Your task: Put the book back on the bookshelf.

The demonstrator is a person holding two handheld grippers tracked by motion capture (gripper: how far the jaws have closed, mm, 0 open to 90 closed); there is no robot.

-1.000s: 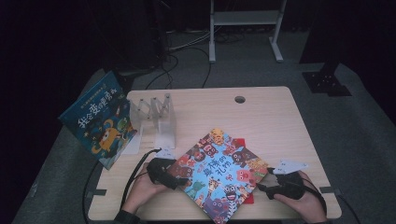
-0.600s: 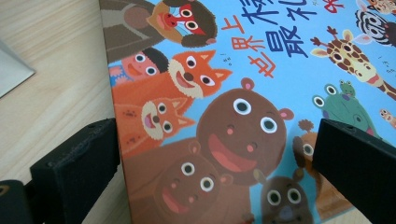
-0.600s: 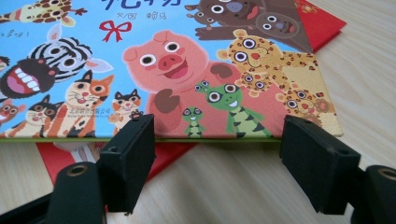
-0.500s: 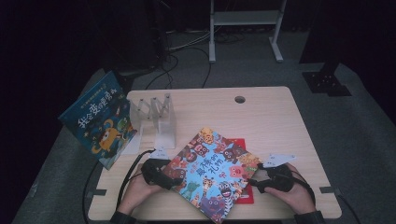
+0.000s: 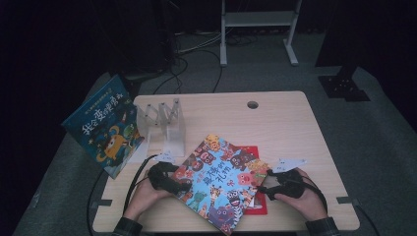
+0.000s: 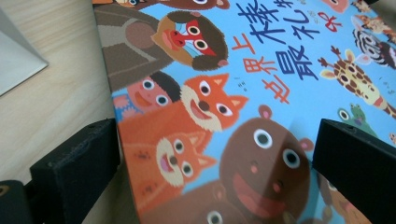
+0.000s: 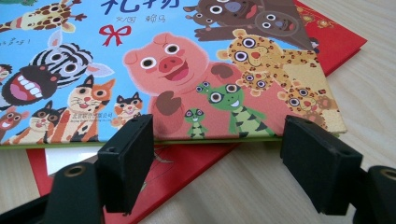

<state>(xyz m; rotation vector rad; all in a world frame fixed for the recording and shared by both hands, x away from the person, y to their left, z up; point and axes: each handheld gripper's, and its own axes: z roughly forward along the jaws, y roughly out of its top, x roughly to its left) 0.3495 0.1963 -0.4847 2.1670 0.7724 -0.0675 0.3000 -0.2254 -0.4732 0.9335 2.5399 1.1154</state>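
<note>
The animal picture book [image 5: 221, 184] lies flat and skewed at the 6 o'clock part of the table [image 5: 275, 123]. It rests on a red book [image 5: 255, 206] that peeks out at its 1 o'clock and 5 o'clock corners. That stacking probably explains the approach. The top cover's edges are raised a little off the wood, so each tool can come at an edge from the side instead of from above. The left gripper [image 5: 179, 186] sits at the book's 9 o'clock edge with its jaws wide apart. In the left gripper view one jaw stands on the table side, just beside the cover's edge, and the other is over the printed animals; the pads do not look pressed on anything. The right gripper [image 5: 260, 191] sits at the 3 o'clock edge. In the right gripper view its jaws are apart, have just been opening, and have nothing between them. The book's green-edged border lies just past their tips at 12 o'clock, with the red book under it. Both hands lie low, almost level with the tabletop: the left hand [image 5: 145, 196] comes in from 7 o'clock and the right hand [image 5: 302, 196] from 5 o'clock, pointing inward at each other across the book. This looks like bracketing the book to slide or lift it. A clear stand [image 5: 164, 123] waits at the table's 10 o'clock, with a blue book [image 5: 105, 128] leaning beyond that edge.
</note>
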